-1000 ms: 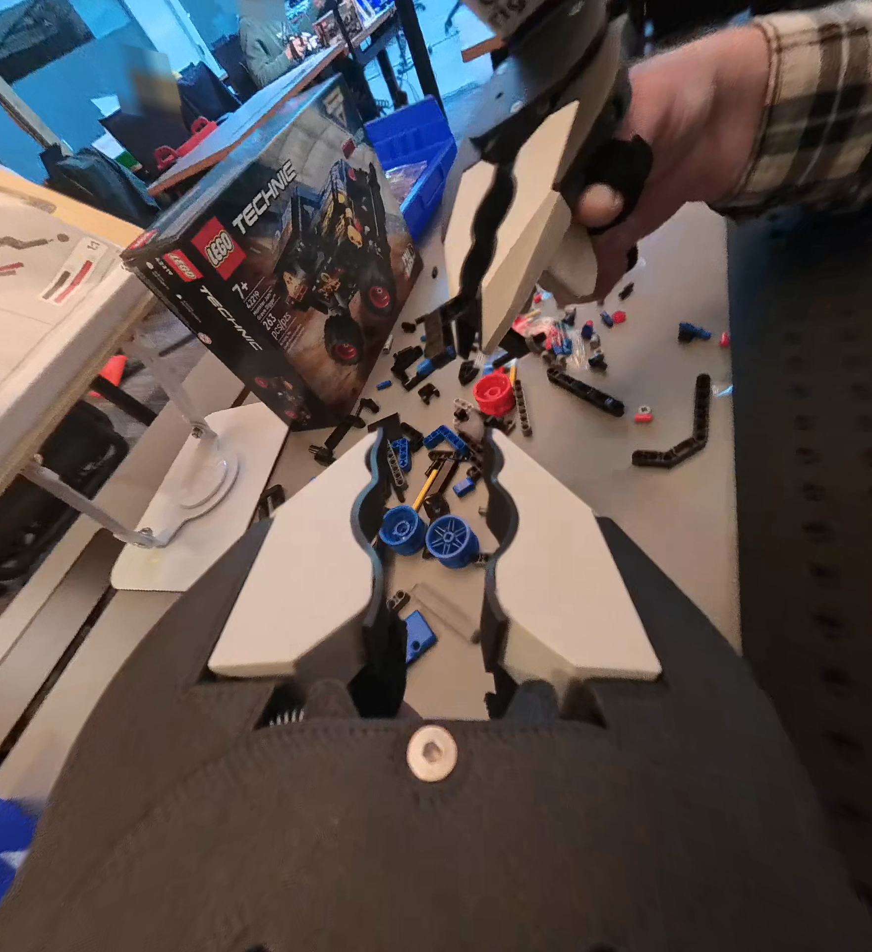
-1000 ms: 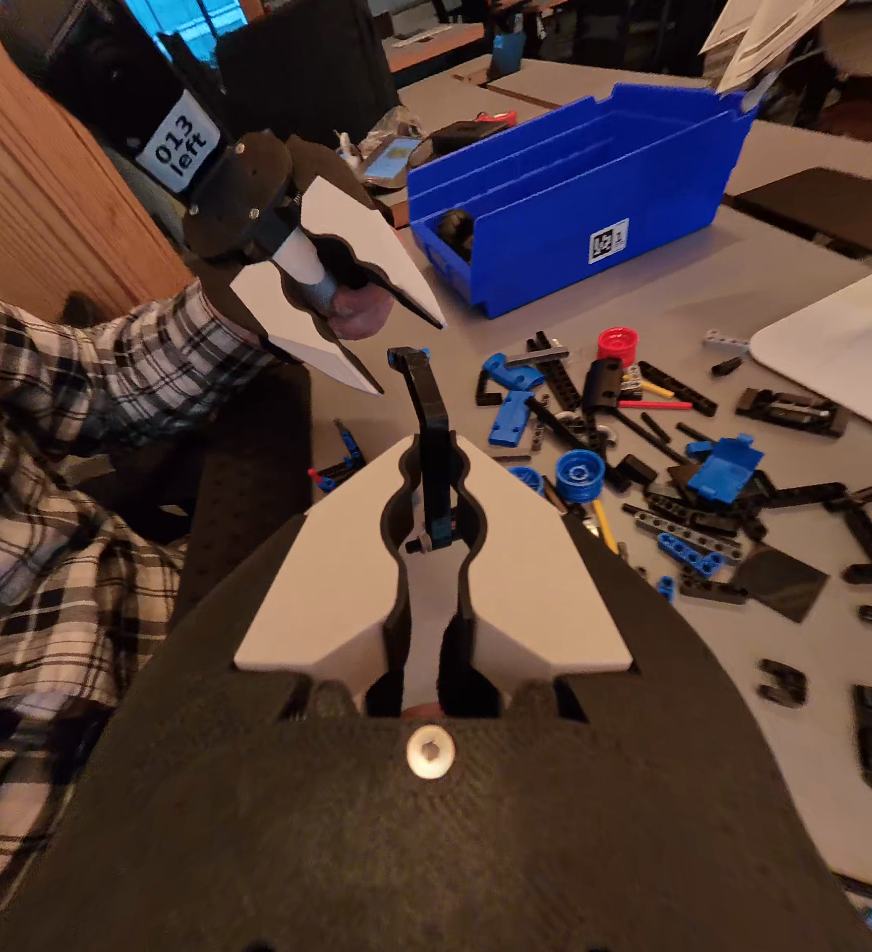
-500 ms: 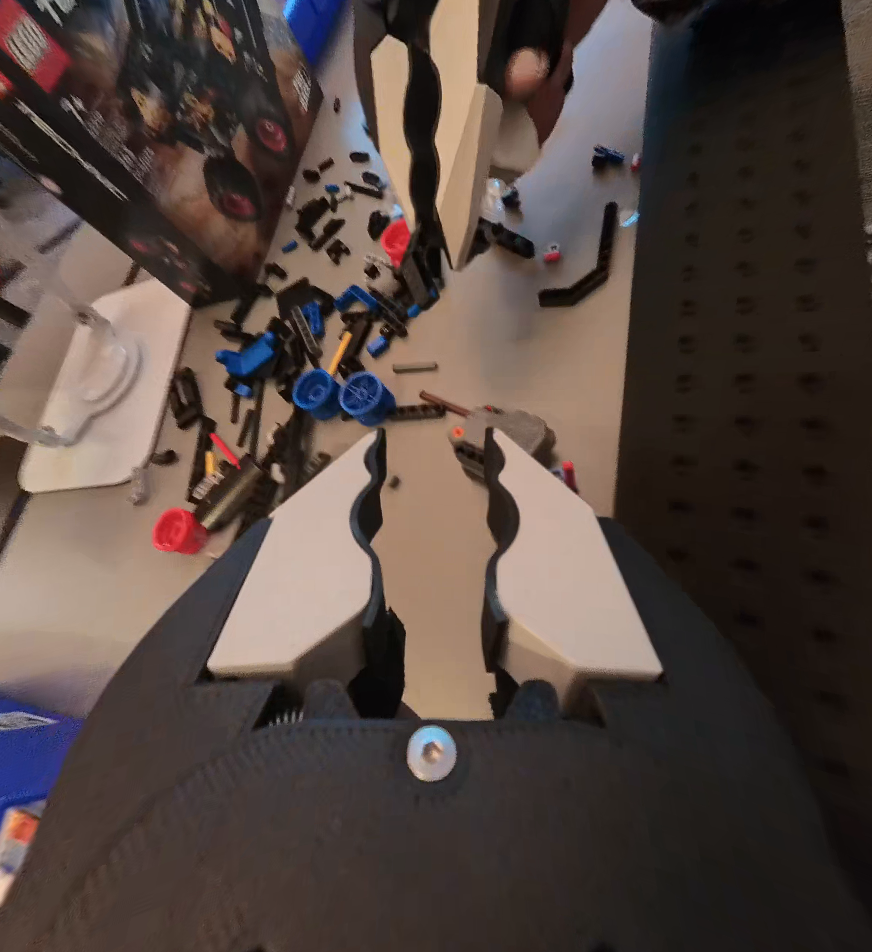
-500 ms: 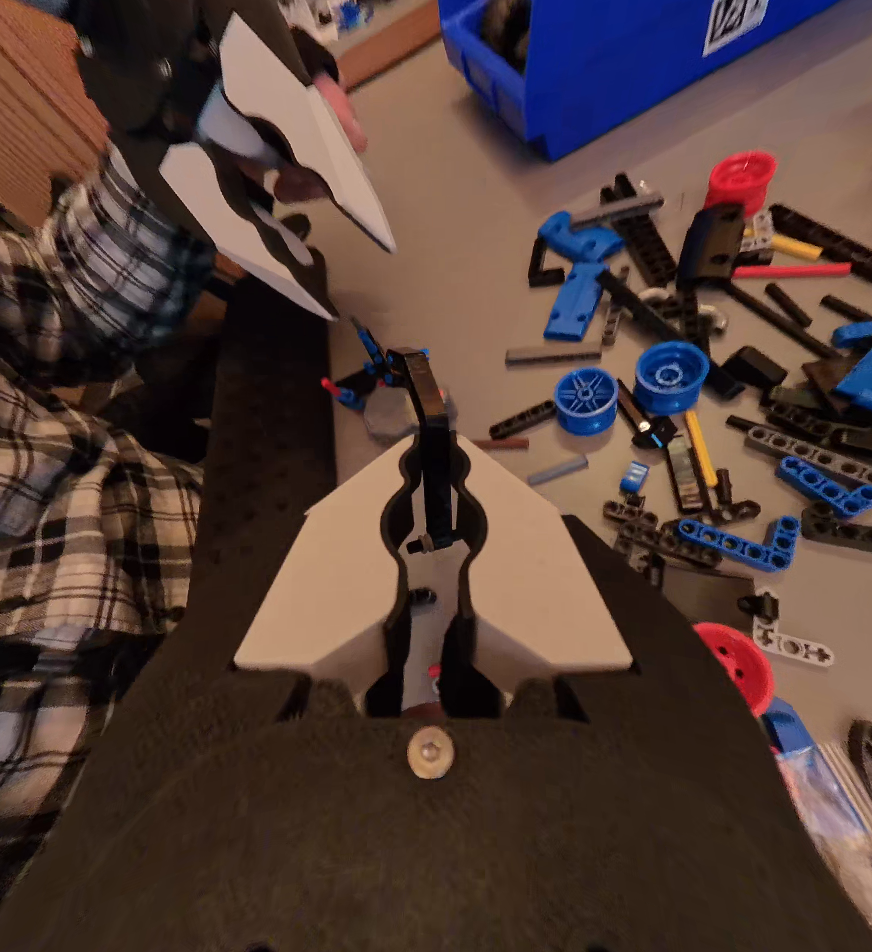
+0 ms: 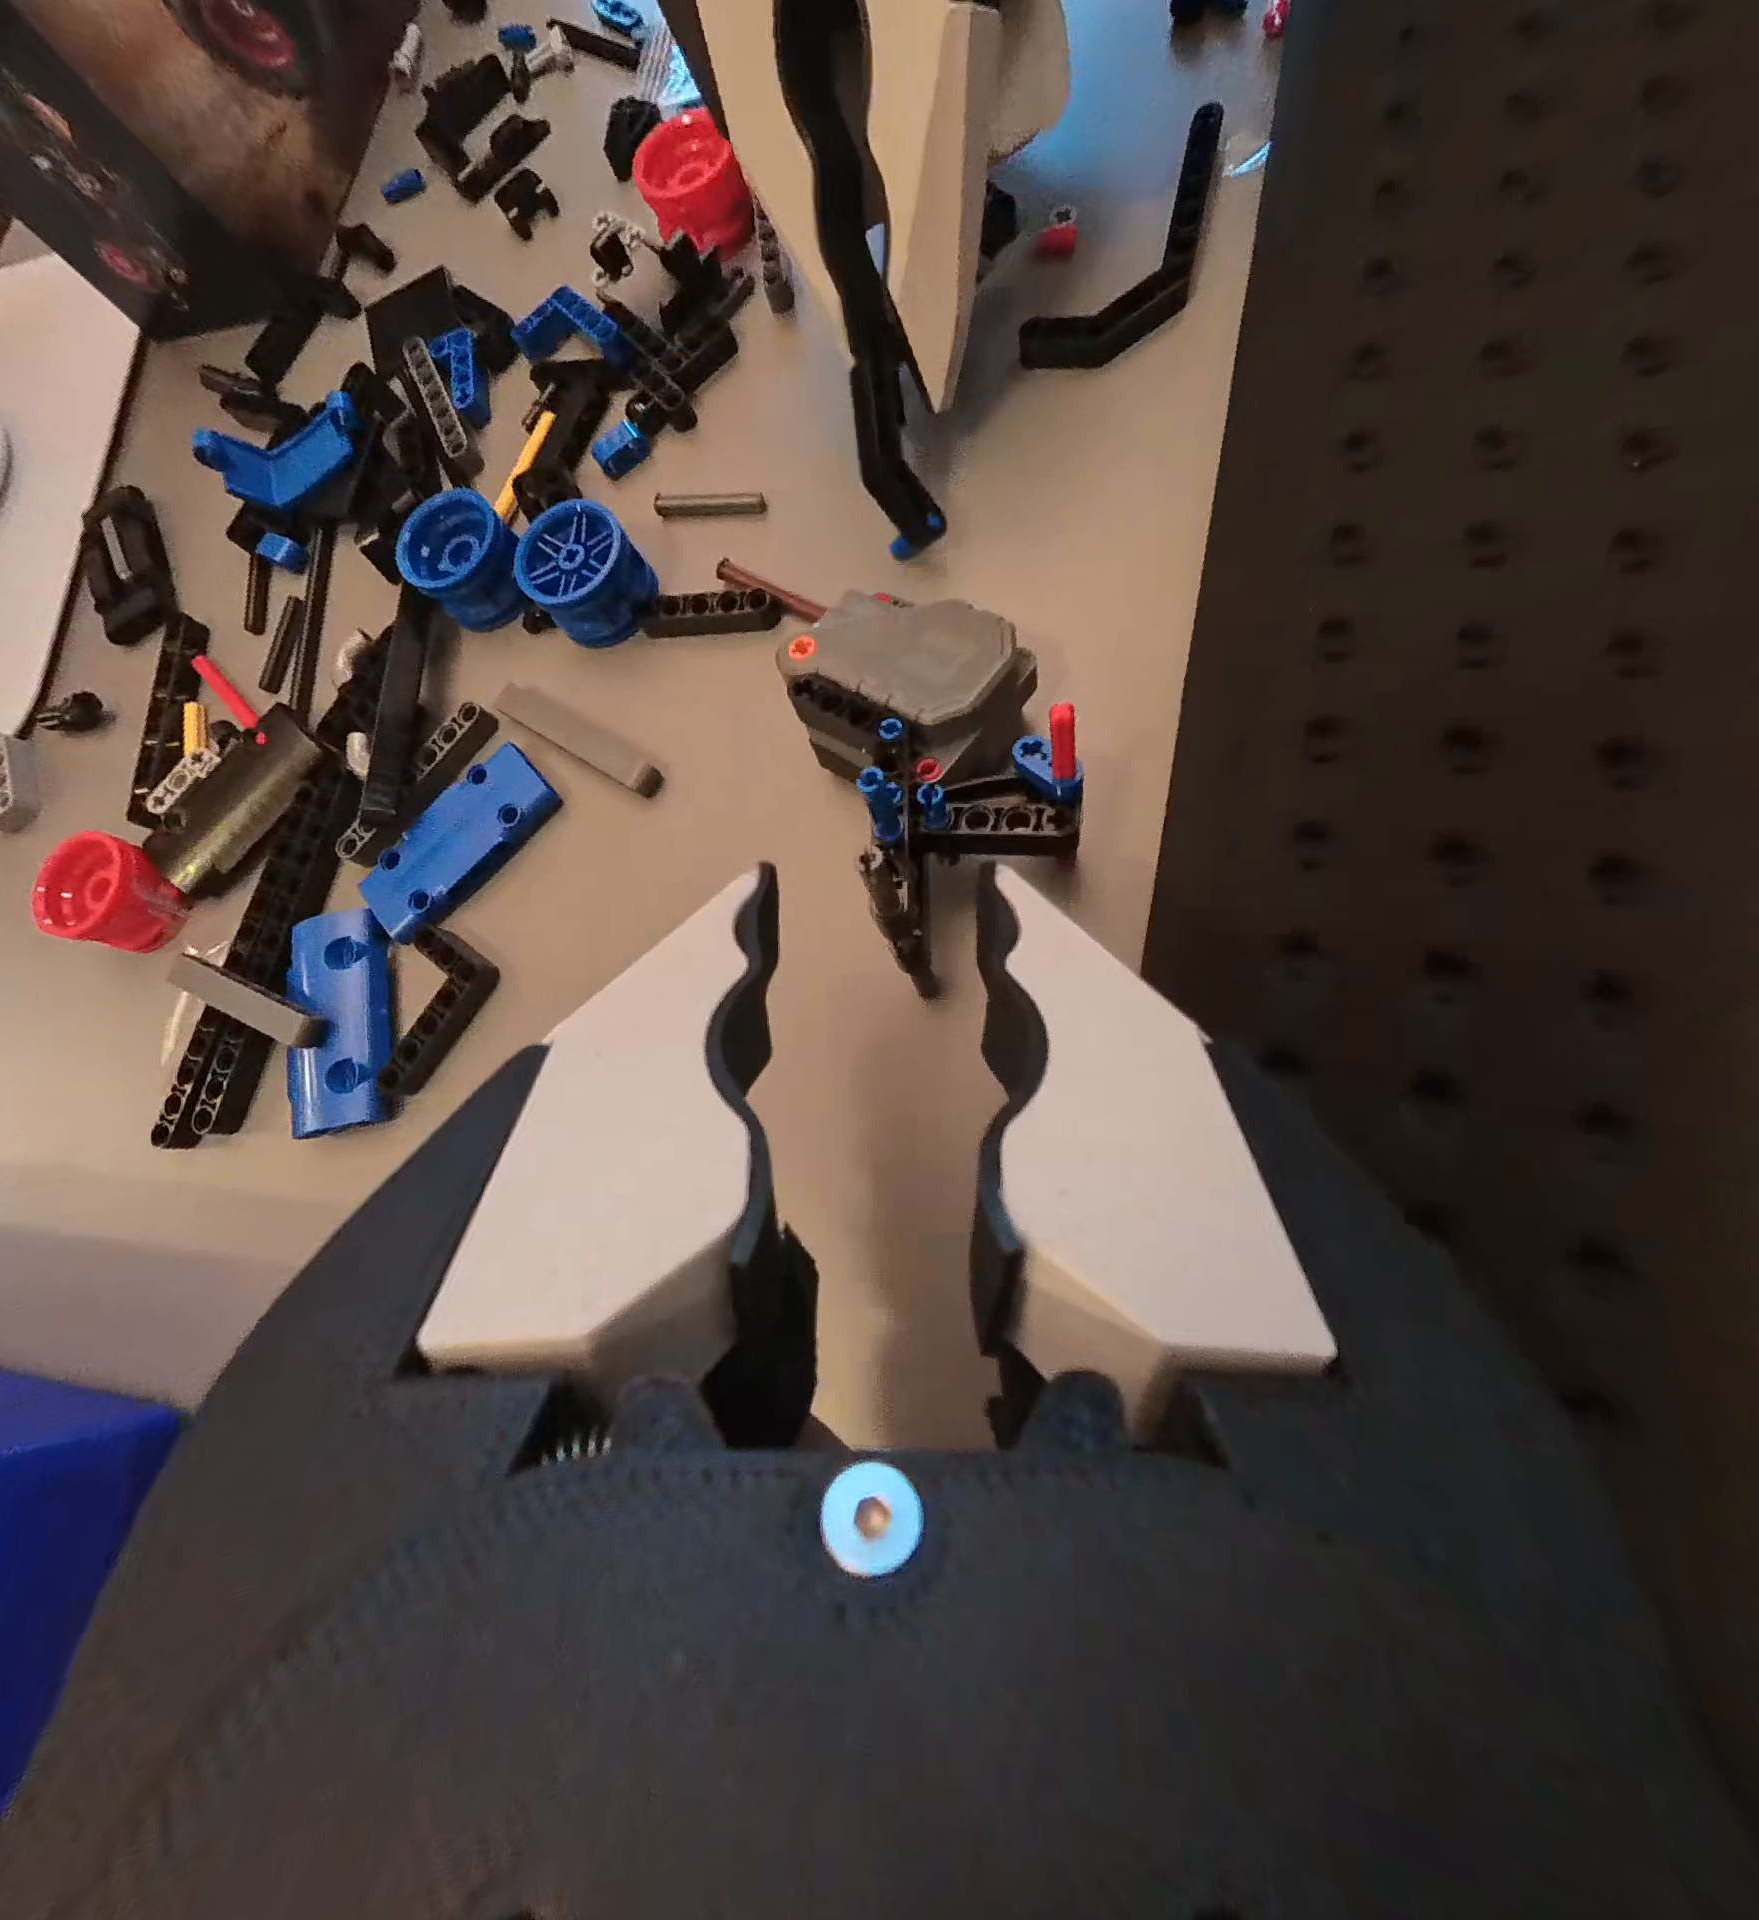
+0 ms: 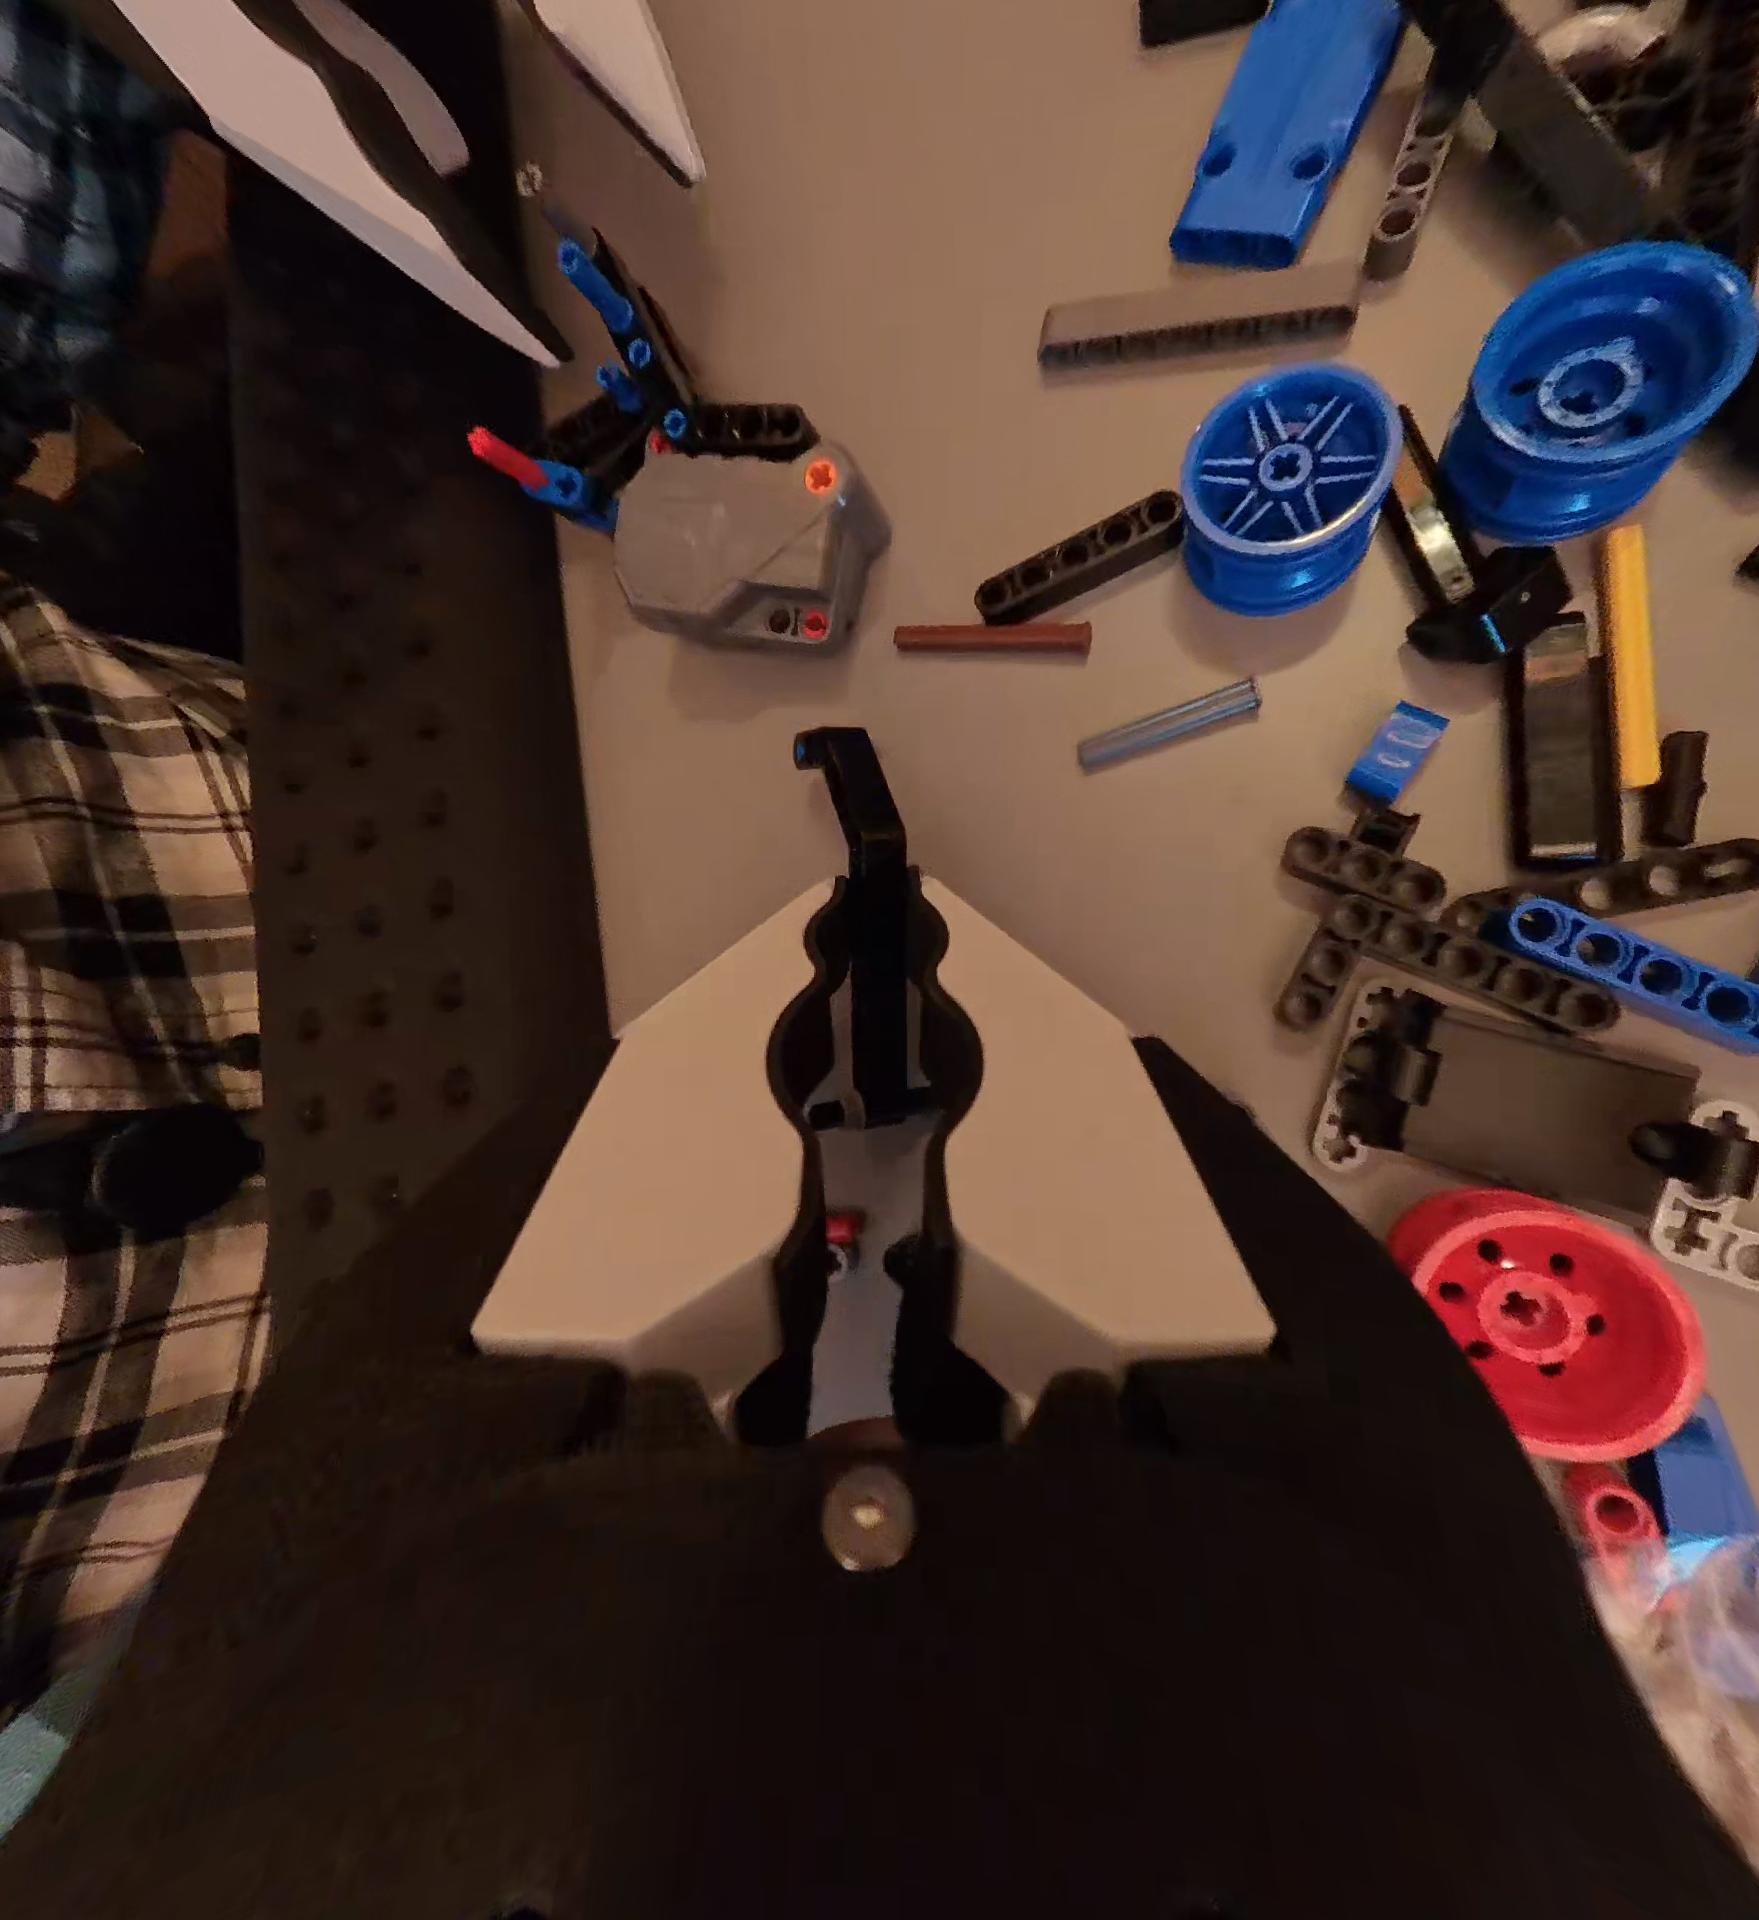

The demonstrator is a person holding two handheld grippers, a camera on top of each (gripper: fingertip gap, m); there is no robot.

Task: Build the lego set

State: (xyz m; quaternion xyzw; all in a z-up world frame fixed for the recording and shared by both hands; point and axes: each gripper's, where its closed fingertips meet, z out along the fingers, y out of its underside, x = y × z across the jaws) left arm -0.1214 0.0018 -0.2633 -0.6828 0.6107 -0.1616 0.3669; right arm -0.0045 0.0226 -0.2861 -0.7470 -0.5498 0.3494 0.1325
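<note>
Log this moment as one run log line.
left gripper: open, empty | right gripper: shut on black beam | grey sub-assembly: on table

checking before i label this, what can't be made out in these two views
- Black bent beam, right wrist view: its lower part is hidden between the right gripper fingers.
- Lego box, left wrist view: cut off by the top edge.
- Grey sub-assembly: its underside is hidden in both views.
- Left gripper: open, empty.

grey motor block (image 5: 906, 665) (orange and red dots on it) | blue pins, red axle (image 5: 1062, 736) on black beams beside block | two blue wheels (image 5: 527, 566) left of block | red wheel (image 5: 96, 891) farther left | plaid sleeve (image 6: 75, 883) black-and-white | gripper fingers (image 5: 626, 1122) pale grey, black-edged
</note>
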